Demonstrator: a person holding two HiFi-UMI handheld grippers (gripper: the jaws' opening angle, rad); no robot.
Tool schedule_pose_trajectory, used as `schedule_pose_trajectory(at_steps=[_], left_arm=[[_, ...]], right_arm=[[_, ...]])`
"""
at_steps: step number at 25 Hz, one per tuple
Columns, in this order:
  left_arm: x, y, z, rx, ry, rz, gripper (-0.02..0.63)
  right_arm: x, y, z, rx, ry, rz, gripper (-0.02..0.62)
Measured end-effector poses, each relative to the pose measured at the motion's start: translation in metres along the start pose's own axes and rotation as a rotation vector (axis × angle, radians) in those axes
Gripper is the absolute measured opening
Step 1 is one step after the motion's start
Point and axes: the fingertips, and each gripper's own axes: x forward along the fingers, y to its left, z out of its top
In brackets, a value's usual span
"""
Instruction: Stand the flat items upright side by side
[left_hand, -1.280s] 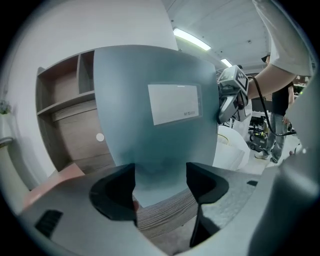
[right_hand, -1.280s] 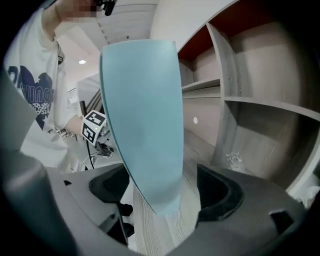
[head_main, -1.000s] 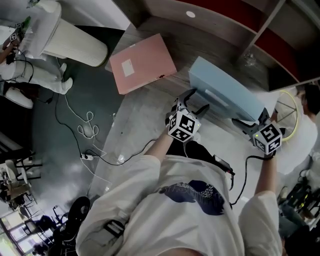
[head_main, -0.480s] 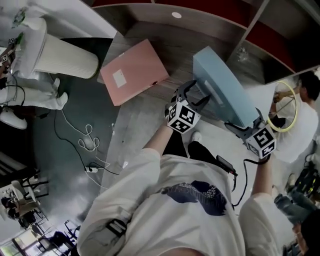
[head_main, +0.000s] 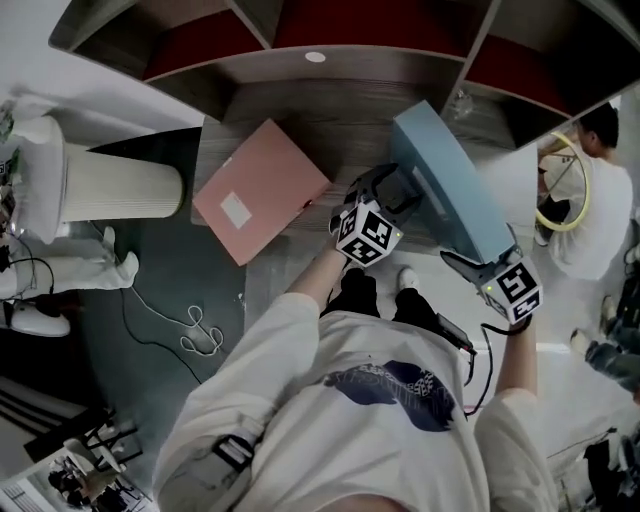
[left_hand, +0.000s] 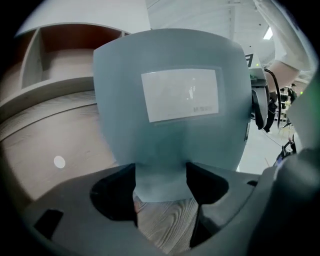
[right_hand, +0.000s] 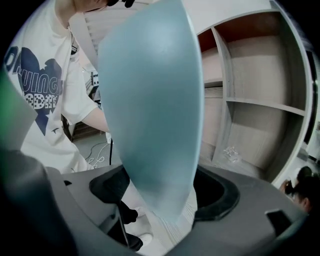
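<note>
Wood-grain desk (head_main: 300, 110) runs under a row of open shelf bays (head_main: 200, 40) with red backs; over its right part the blue folder (head_main: 450, 190) is tipped up on edge, neither flat nor fully upright, and whether its lower edge touches the wood cannot be told. The left gripper (head_main: 398, 195) has it by the narrow end; in the left gripper view the two jaws of this gripper (left_hand: 161, 172) press on either side of the folder (left_hand: 170, 140) just below a clear label pocket (left_hand: 180, 95), with wood grain showing beneath. The right gripper (head_main: 470, 262) takes the near end of the same folder; in the right gripper view its jaws (right_hand: 160, 190) pinch the thin blue edge (right_hand: 150, 115), which rises tall between them.

A pink folder (head_main: 260, 188) lies flat on the desk to the left, well apart from the blue one, turned at an angle, with a white label (head_main: 235, 209) on its cover; a small white disc (head_main: 316, 57) sits in the wood farther back; a bit of crumpled clear wrap (head_main: 458, 103) lies at the foot of a shelf divider, seen too from the right gripper (right_hand: 231, 154).

Off the desk's left end stands a white ribbed column (head_main: 120, 180); a cable (head_main: 195, 325) loops over the dark floor below it. The wearer's white shirt (head_main: 385, 385) carries a dark blue print; at the far right another person (head_main: 590, 190) in white is beside a yellow hoop (head_main: 555, 185).
</note>
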Motion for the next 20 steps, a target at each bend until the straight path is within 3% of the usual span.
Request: schedule_pose_trajectory(at_steps=[12, 20], left_arm=[[0.010, 0.005, 0.007, 0.216, -0.008, -0.195, 0.313], [0.015, 0.007, 0.015, 0.307, -0.002, -0.250, 0.313]], right_arm=[[0.012, 0.010, 0.007, 0.192, -0.085, -0.239, 0.390], [0.015, 0.016, 0.015, 0.272, -0.157, -0.327, 0.390]])
